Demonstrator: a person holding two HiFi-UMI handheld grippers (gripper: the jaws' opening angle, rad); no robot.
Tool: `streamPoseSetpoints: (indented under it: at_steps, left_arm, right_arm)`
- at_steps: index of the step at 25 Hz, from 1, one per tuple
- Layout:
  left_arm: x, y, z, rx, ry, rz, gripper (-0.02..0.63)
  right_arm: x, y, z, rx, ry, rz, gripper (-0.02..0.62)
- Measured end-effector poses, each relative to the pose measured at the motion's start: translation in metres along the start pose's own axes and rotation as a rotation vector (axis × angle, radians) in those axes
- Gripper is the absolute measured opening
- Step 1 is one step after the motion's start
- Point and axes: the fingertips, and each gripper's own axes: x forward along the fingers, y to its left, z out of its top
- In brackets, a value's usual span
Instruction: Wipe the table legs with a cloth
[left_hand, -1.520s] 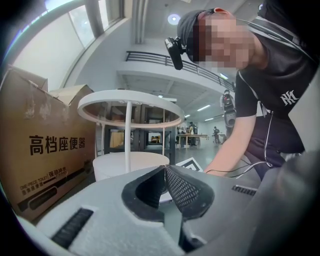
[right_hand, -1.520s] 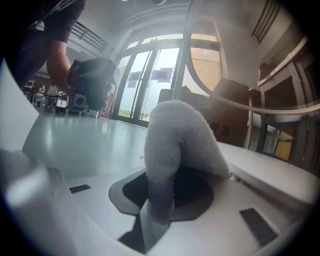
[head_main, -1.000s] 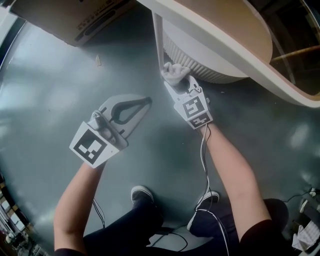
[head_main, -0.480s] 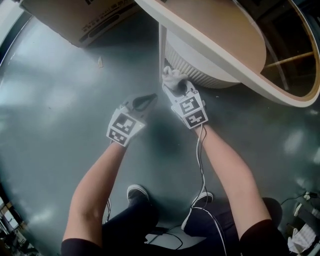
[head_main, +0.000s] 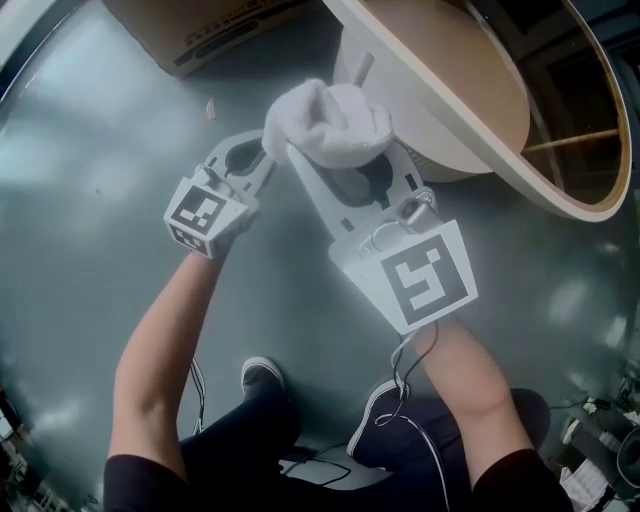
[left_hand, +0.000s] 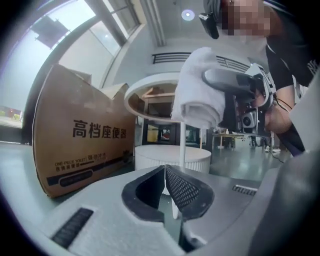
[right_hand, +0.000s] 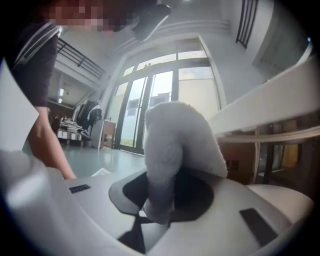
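Observation:
My right gripper (head_main: 340, 160) is raised high above the floor and shut on a bunched white cloth (head_main: 328, 118), which fills its jaws in the right gripper view (right_hand: 172, 150). My left gripper (head_main: 258, 158) is just left of the cloth, with its jaws pressed together and nothing between them (left_hand: 165, 172). In the left gripper view the cloth (left_hand: 197, 95) hangs above and ahead. The thin white table leg (left_hand: 182, 145) rises from a ribbed white round base (left_hand: 165, 156) to the round table top (head_main: 450, 80). The cloth is apart from the leg.
A big cardboard box (left_hand: 80, 135) stands on the grey floor (head_main: 90, 200) left of the table. A small scrap (head_main: 210, 108) lies on the floor near it. The person's shoes (head_main: 262, 375) are below. Clutter sits at the lower right (head_main: 600, 440).
My right gripper has lifted away from the foot of the table leg toward the camera, carrying the cloth. My left gripper has risen too and closed in beside the cloth.

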Motion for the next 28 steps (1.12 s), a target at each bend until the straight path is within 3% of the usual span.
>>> streamPoseSetpoints:
  at_steps: [5,10,28]
  left_arm:
    - [0.0,-0.005,0.015,0.011,-0.042,-0.02,0.005]
    - [0.01,-0.012,0.012,0.013,-0.04,-0.042,0.005]
    - [-0.006,-0.01,-0.055,-0.035,0.075,-0.035,0.006]
  right_arm:
    - [0.015,-0.037,0.016,0.051,-0.039,-0.164,0.083]
    - [0.01,-0.049,0.001,0.081,-0.037,-0.246,0.083]
    - [0.014,-0.044,-0.18,0.265,0.144,-0.35,0.083]
